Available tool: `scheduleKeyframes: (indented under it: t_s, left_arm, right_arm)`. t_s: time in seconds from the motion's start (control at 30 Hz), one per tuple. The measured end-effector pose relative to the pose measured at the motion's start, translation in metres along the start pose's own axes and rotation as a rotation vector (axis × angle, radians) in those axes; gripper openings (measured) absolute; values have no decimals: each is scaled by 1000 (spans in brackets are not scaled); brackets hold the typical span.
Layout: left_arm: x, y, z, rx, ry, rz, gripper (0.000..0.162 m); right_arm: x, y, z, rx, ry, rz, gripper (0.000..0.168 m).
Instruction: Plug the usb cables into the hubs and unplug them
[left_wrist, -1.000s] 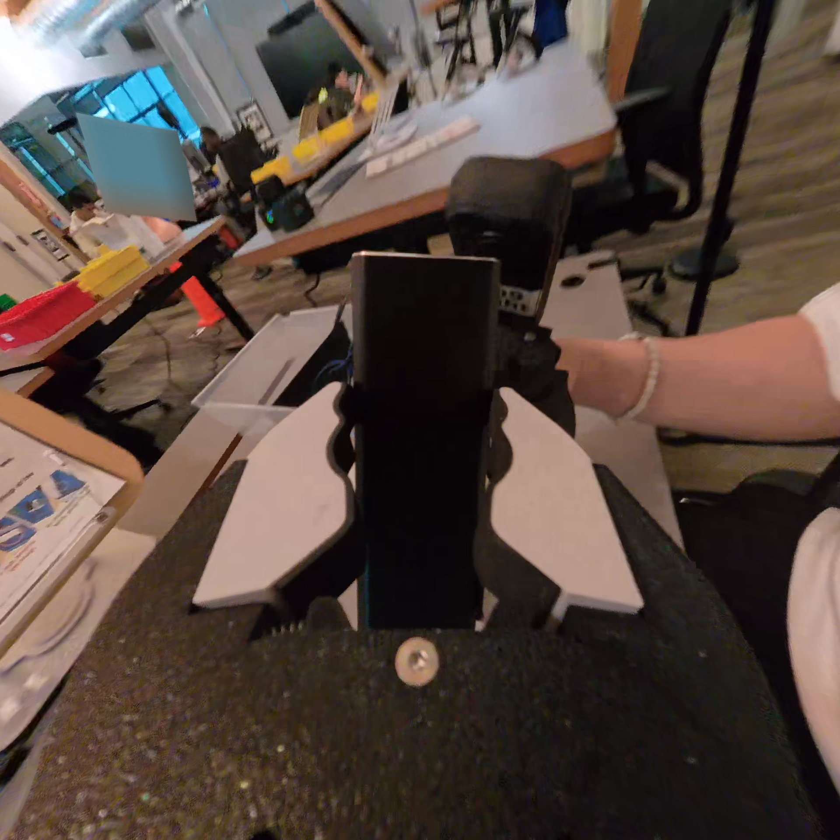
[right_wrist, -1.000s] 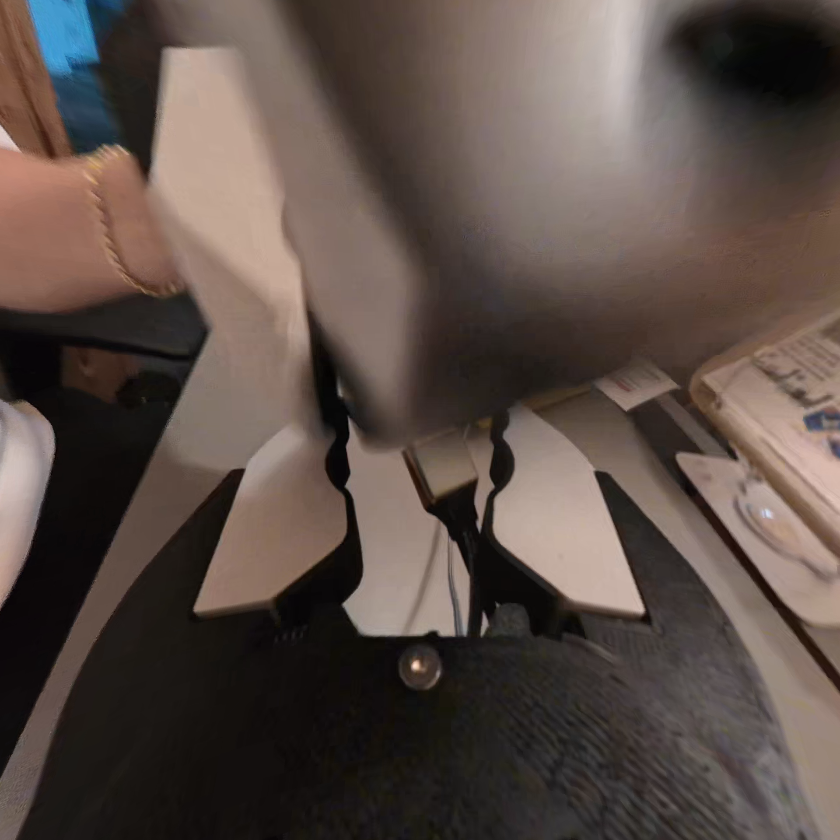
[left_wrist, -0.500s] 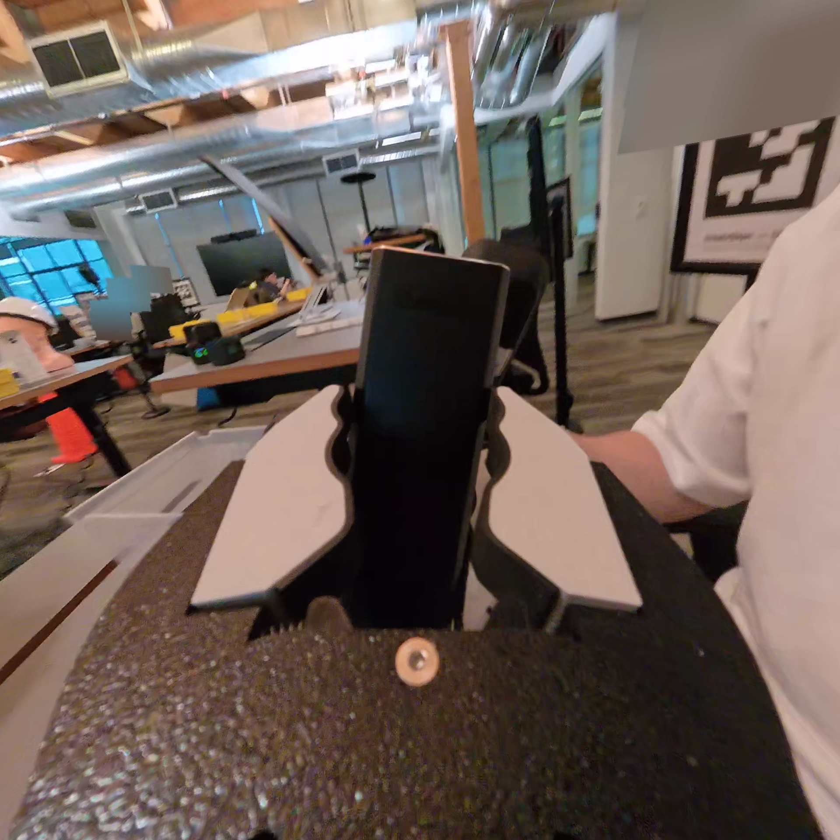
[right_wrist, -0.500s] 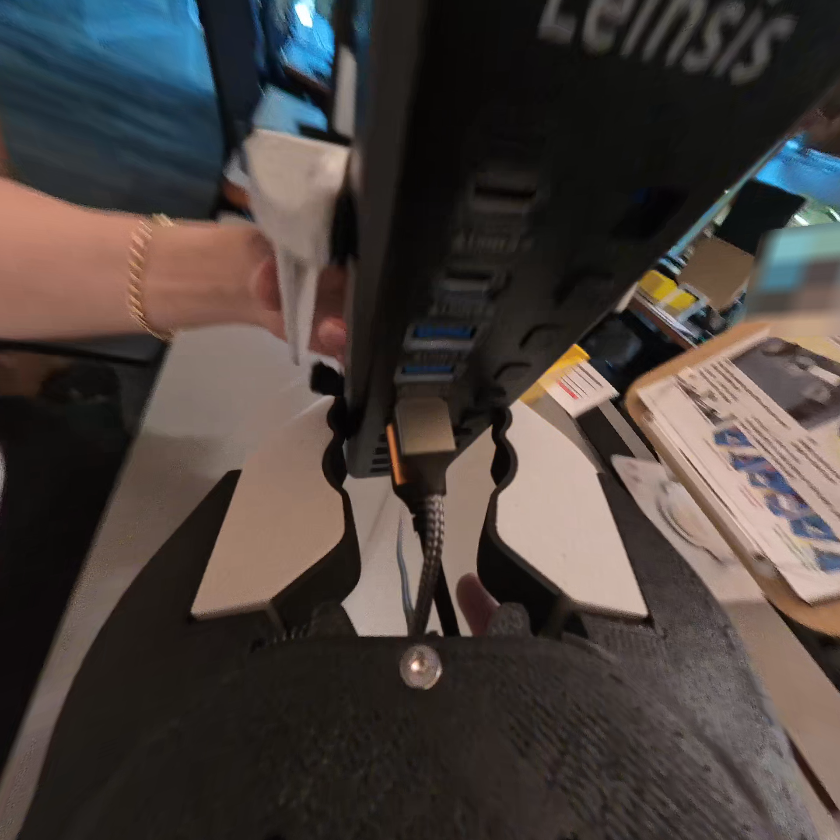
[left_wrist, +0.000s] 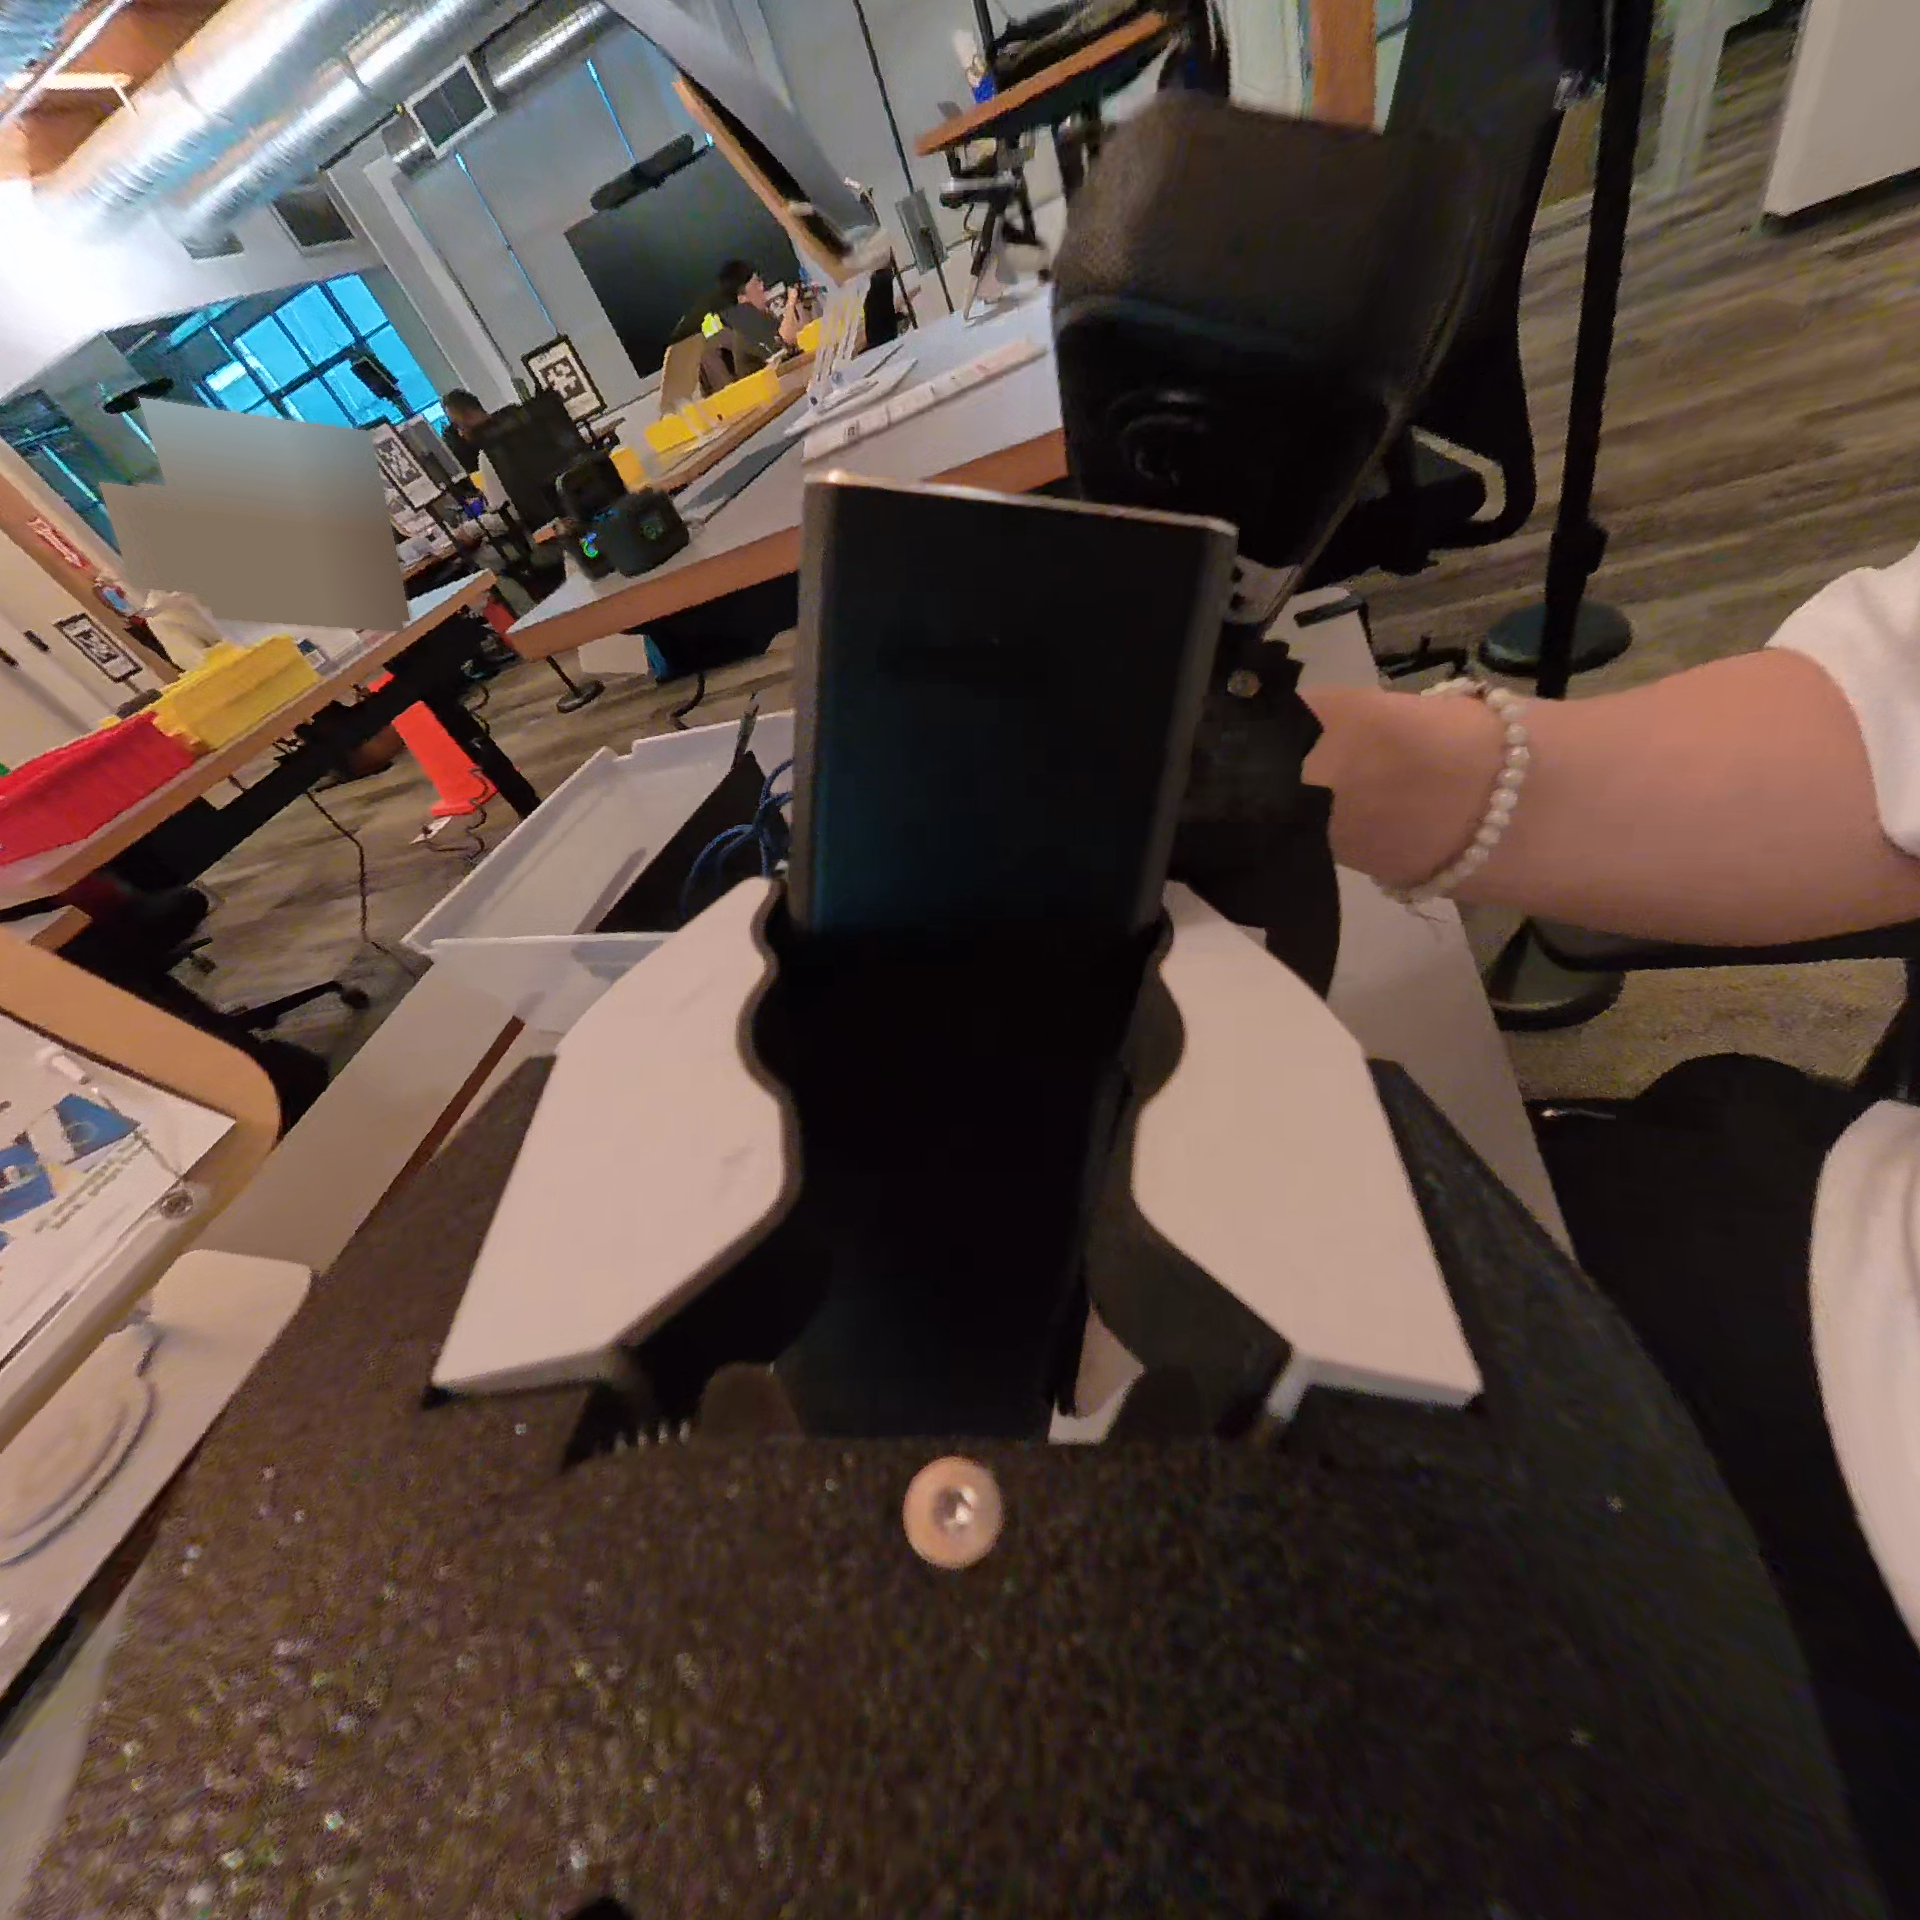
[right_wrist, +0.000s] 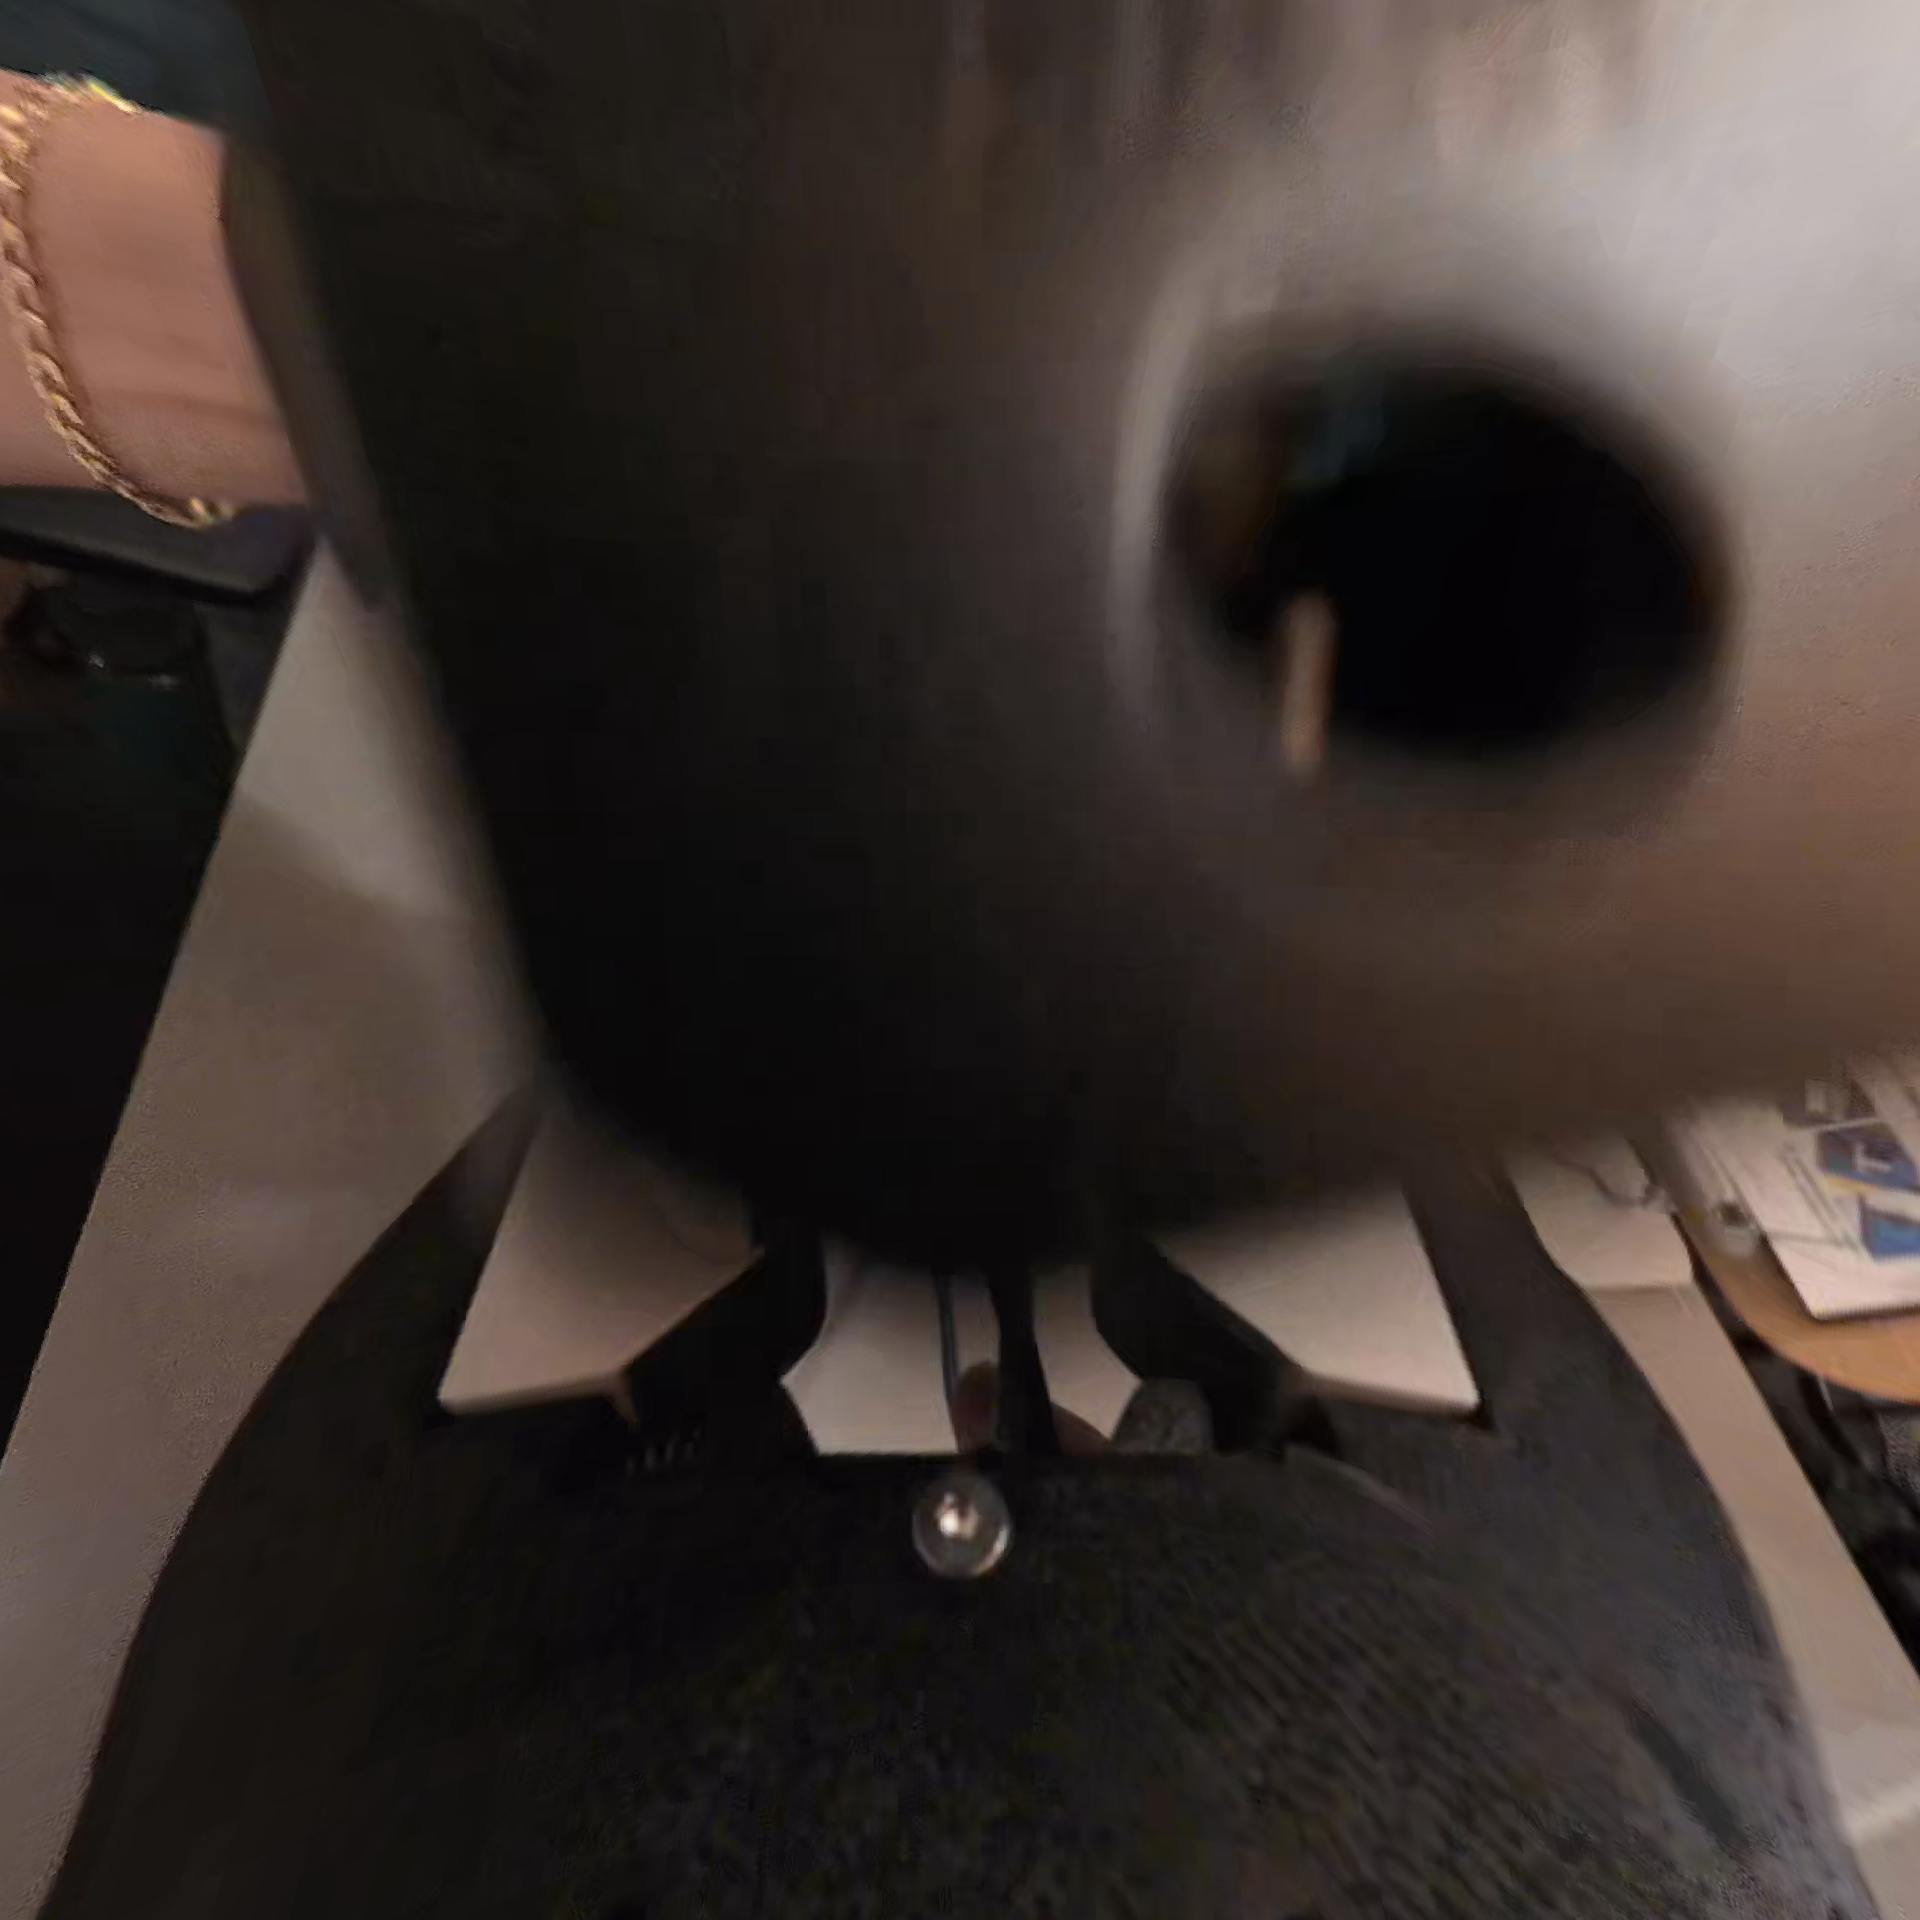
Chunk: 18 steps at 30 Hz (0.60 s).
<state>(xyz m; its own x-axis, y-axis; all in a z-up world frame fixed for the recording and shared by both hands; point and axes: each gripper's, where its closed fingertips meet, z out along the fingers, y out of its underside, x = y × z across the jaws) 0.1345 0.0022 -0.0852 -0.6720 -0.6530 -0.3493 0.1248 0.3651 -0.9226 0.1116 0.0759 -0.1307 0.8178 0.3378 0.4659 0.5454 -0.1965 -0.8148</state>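
Note:
My left gripper is shut on a black rectangular hub and holds it upright above the table. The right gripper's black body sits just behind the hub's top. In the right wrist view the hub is a dark blur filling the frame, beside the left gripper's body. My right gripper points at the hub's lower end with its jaws apart. A dark cable runs between them. The blur hides its fingertips and the plug.
A white tray with a blue cable stands on the table past the hub. A clipboard with printed sheets lies at the left and shows in the right wrist view. A person's forearms reach in. Left tips to right tips: about 8 centimetres.
Half a second ago the right wrist view showed the plug at the hub's lowest port. Now the hub is much closer and blurred. The left gripper tilted up, then back down.

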Motion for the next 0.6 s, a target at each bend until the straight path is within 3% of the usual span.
scheduleKeyframes:
  t_s: [0.03, 0.1, 0.13, 0.2, 0.23, 0.33, 0.47, 0.53, 0.6]
  left_arm:
    - [0, -7, -5, 43, 12, -25, 61]
    - [-7, -30, -23, 179, 16, -84, 61]
    - [-13, -44, -37, 247, 13, -108, 61]
    - [-31, -71, -70, 351, -31, -121, 61]
    - [-41, -84, -89, 389, -61, -120, 61]
    - [-62, -118, -139, 446, -138, -114, 61]
    - [-61, -154, -179, 466, -199, -26, 61]
    - [-57, -161, -195, 479, -228, 4, 61]
    - [-57, -158, -206, 484, -274, -15, 61]
  right_arm:
    - [-1, -6, -2, 53, -5, -14, 63]
    - [2, -16, -11, 156, 26, -67, 59]
    - [11, -20, -16, 185, 95, -97, 67]
    - [35, -27, -34, 231, 227, -85, 47]
    - [43, -34, -45, 277, 253, -48, 45]
    - [55, -49, -74, 456, 226, 140, 45]
    - [61, -54, -95, 645, 86, 389, 61]
    - [70, -57, -108, 779, 40, 532, 62]
    - [79, -48, -101, 790, 49, 652, 61]
